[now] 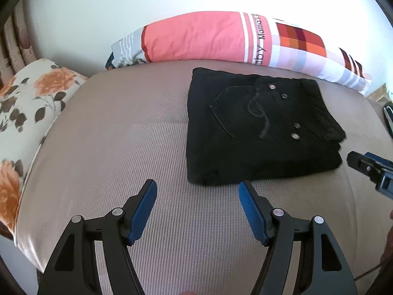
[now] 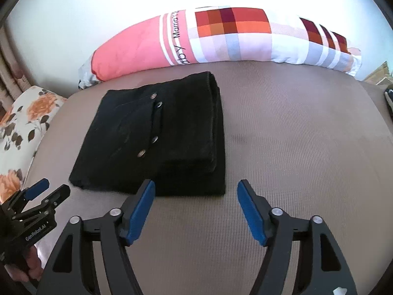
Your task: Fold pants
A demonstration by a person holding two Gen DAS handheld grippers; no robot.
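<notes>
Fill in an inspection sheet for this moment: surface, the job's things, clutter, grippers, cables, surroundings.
Surface: beige ribbed bed cover, smooth, mostly bare.
Job's things: black pants folded into a compact rectangle, back pocket and rivets facing up, lying flat on the cover.
Clutter: dark object at the right edge, too cut off to identify.
Grippers: left hand-held gripper open, nothing between its pads; right hand-held gripper open, empty, near the pants' front edge.
Cables: nothing seen.
Surroundings: pink and checked pillow along the far edge; floral cushion on the left; pale wall behind.
</notes>
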